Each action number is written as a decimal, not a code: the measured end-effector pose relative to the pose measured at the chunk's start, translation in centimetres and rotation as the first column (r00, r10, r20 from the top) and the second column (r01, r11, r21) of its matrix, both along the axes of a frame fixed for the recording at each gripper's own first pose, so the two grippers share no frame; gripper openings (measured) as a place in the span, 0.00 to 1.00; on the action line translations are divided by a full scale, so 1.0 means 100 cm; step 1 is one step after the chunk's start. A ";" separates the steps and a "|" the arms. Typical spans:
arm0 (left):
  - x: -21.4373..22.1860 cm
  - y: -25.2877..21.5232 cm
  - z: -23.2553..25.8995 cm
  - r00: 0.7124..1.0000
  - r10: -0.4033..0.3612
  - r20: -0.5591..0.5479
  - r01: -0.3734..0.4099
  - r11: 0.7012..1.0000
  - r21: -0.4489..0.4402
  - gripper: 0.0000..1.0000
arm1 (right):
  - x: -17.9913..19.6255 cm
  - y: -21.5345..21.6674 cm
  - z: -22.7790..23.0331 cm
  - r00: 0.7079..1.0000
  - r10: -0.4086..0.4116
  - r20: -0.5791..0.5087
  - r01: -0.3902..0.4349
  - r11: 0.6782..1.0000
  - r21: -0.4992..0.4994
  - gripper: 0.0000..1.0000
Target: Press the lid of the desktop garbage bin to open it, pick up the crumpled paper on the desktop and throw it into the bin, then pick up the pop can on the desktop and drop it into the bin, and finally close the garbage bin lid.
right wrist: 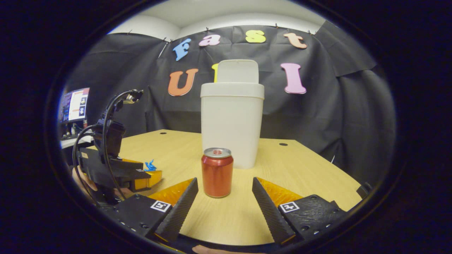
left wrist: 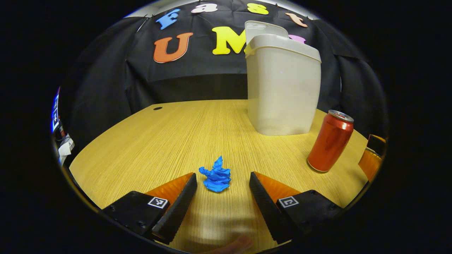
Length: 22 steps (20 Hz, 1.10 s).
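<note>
Our left gripper [left wrist: 223, 178], jaws spread, faces the paper ball [left wrist: 216, 175], which lies on the table [left wrist: 148, 141] just ahead between its fingertips. Our right gripper [right wrist: 225, 184], also spread, faces the upright can [right wrist: 217, 172]; the bin [right wrist: 232, 123] stands open behind.

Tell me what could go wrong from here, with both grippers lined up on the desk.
1. The crumpled paper is small and lies just ahead of the open left gripper; jaws closing too early may miss or nudge it.
2. The pop can stands upright between the open right gripper and the bin; a push forward could tip it or knock it against the bin.
3. The lid stands up at the back; a high drop could bump it.
</note>
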<state>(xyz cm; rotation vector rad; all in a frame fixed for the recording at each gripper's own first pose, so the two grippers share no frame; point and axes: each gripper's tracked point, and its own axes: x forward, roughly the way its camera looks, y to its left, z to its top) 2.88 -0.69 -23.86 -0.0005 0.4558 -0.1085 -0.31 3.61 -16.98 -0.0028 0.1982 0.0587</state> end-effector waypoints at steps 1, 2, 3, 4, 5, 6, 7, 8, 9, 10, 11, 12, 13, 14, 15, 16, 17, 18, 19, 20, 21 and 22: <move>0.003 0.000 0.001 1.000 0.008 0.000 -0.008 1.000 -0.022 0.96 | 0.002 0.001 -0.003 1.000 0.003 -0.012 -0.003 1.000 -0.002 0.95; 0.007 -0.001 0.001 1.000 0.008 -0.001 -0.008 0.999 -0.033 0.93 | 0.005 0.003 -0.005 1.000 0.008 -0.020 -0.008 1.000 -0.007 0.95; 0.011 0.000 -0.004 1.000 0.010 -0.017 -0.010 1.000 -0.027 0.93 | 0.007 0.005 -0.006 1.000 0.010 -0.026 -0.011 1.000 -0.011 0.96; 0.009 0.002 -0.004 0.999 0.019 -0.030 -0.019 1.000 -0.012 0.92 | 0.010 0.007 -0.006 0.999 0.013 -0.031 -0.013 1.000 -0.012 0.95; 0.013 0.000 -0.002 1.000 0.015 -0.012 -0.015 1.000 -0.002 0.90 | 0.014 0.009 -0.007 0.999 0.015 -0.035 -0.015 1.000 -0.011 0.95; 0.014 0.000 -0.005 1.000 0.019 -0.023 -0.019 1.000 0.008 0.88 | 0.017 0.011 -0.007 0.999 0.015 -0.038 -0.015 1.000 -0.016 0.95; 0.014 0.000 -0.002 1.000 0.016 -0.010 -0.016 1.000 0.013 0.87 | 0.021 0.012 -0.008 0.999 0.006 -0.045 -0.007 1.000 -0.021 0.96; 0.015 0.000 -0.004 1.000 0.010 -0.014 -0.009 1.000 0.014 0.86 | 0.024 0.013 -0.011 0.998 0.003 -0.058 -0.004 1.000 -0.023 0.96; 0.014 0.001 -0.003 1.000 0.012 -0.006 -0.012 1.000 0.009 0.84 | 0.028 0.015 -0.014 0.997 -0.006 -0.075 0.004 1.000 -0.023 0.98; 0.015 0.003 -0.005 1.000 0.022 -0.011 -0.022 1.000 0.010 0.83 | 0.032 0.017 -0.016 0.996 -0.008 -0.087 0.007 1.000 -0.014 0.96; 0.016 0.004 -0.003 1.000 0.023 -0.004 -0.023 1.000 0.008 0.80 | 0.036 0.018 -0.017 0.994 -0.013 -0.104 0.012 1.000 -0.009 0.96; 0.015 0.007 -0.004 1.000 0.028 -0.006 -0.028 1.000 0.010 0.76 | 0.040 0.018 -0.021 0.992 -0.025 -0.122 0.024 1.000 -0.010 0.98; 0.016 0.008 -0.004 1.000 0.031 -0.001 -0.031 0.999 0.009 0.72 | 0.043 0.015 -0.023 0.990 -0.042 -0.137 0.042 0.999 -0.008 0.96; 0.016 0.009 -0.004 0.999 0.036 0.000 -0.036 0.999 0.008 0.69 | 0.047 0.013 -0.024 0.988 -0.053 -0.145 0.054 0.999 0.004 0.96; 0.017 0.010 -0.003 0.999 0.041 0.003 -0.041 0.999 0.008 0.66 | 0.052 0.015 -0.026 0.987 -0.051 -0.153 0.054 0.998 0.015 0.96; 0.017 0.011 -0.003 0.999 0.046 0.005 -0.046 0.999 0.011 0.64 | 0.057 0.017 -0.028 0.985 -0.044 -0.166 0.047 0.999 0.013 0.96; 0.017 0.014 -0.003 0.999 0.052 0.008 -0.052 0.999 0.013 0.67 | 0.061 0.018 -0.029 0.984 -0.044 -0.171 0.046 0.999 0.008 0.96; 0.018 0.015 -0.003 0.998 0.056 0.010 -0.056 0.998 0.009 0.57 | 0.063 0.017 -0.032 0.982 -0.041 -0.183 0.044 0.999 0.010 0.96; 0.018 0.015 -0.003 0.998 0.057 0.012 -0.057 0.998 0.004 0.55 | 0.064 0.020 -0.035 0.981 -0.028 -0.194 0.034 0.999 0.028 0.95; 0.017 0.015 -0.002 0.998 0.057 0.013 -0.057 0.998 -0.001 0.53 | 0.064 0.023 -0.037 0.978 -0.017 -0.208 0.027 0.999 0.047 0.94; 0.017 0.015 -0.003 0.998 0.056 0.015 -0.056 0.998 -0.004 0.52 | 0.065 0.025 -0.038 0.976 -0.009 -0.217 0.023 0.998 0.059 0.90; 0.017 0.016 -0.002 0.998 0.053 0.015 -0.053 0.999 -0.004 0.52 | 0.066 0.024 -0.040 0.976 -0.011 -0.220 0.026 0.998 0.064 0.91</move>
